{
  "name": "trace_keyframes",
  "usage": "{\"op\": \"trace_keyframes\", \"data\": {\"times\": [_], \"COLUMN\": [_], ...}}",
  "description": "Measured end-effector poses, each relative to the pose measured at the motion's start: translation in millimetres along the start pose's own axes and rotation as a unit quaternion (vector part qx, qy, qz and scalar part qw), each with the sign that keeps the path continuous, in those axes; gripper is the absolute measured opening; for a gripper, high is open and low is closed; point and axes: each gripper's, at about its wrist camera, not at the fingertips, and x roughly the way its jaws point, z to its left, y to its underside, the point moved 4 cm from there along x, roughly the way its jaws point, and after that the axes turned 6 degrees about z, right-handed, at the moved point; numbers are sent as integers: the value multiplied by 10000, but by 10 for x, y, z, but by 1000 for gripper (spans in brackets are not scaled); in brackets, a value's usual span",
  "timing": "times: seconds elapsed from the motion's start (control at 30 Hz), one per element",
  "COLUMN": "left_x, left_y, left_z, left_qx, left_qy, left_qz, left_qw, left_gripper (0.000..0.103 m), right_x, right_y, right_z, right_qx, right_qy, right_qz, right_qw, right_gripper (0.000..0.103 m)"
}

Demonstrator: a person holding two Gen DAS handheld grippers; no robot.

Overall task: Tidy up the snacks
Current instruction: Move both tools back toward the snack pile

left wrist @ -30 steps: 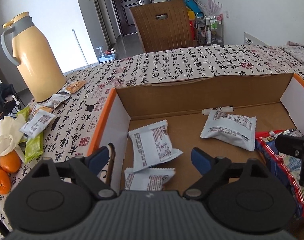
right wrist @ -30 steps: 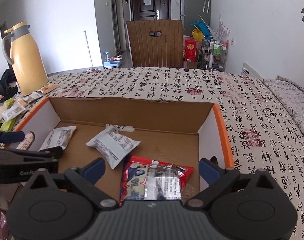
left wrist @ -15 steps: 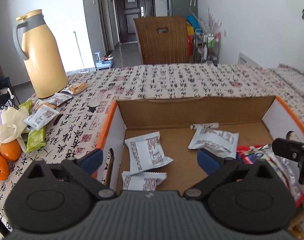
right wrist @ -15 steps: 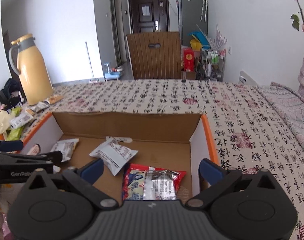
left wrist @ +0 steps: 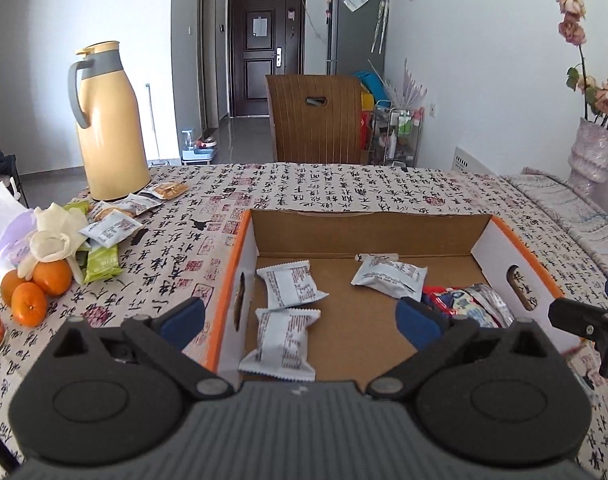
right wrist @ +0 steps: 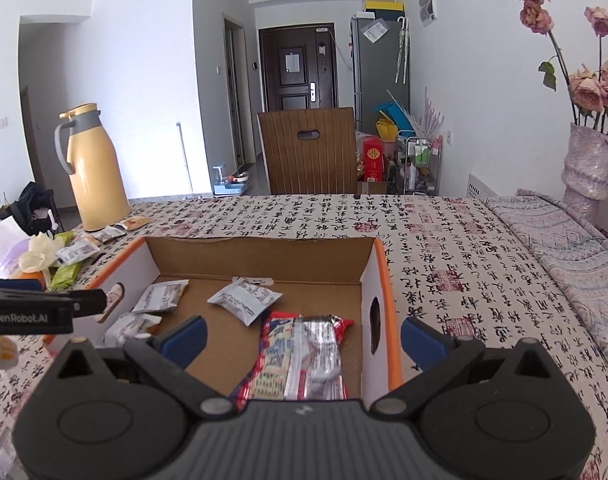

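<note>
Snacks [left wrist: 111, 229] lie loose beside the flask [left wrist: 105, 120], well left of the box [left wrist: 239, 256]; left gripper [left wrist: 299, 316] is nearer, right gripper [right wrist: 301, 338] farther, both spread wide, holding nothing

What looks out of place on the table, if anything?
Several snack packets lie loose beside the thermos, outside the cardboard box. Inside the box, the white packets lie scattered at different angles.
</note>
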Motion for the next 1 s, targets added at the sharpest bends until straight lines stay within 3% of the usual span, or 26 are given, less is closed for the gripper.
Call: {"op": "trace_keyframes", "data": {"times": [0.4,1.0], "left_x": [-527,-825], "left_y": [484,1330], "left_z": [233,657], "left_qx": [-129,-472], "left_qy": [-17,-28], "left_qz": [-207,-151], "left_qw": [9997,9988], "left_gripper": [103,103], "right_x": [-488,-794], "right_y": [506,1277], "right_z": [36,6], "right_qx": [48,333], "right_qy": [24,265], "right_qz": [-37,149], "right_qw": [10000,9990], "right_gripper": [103,103]}}
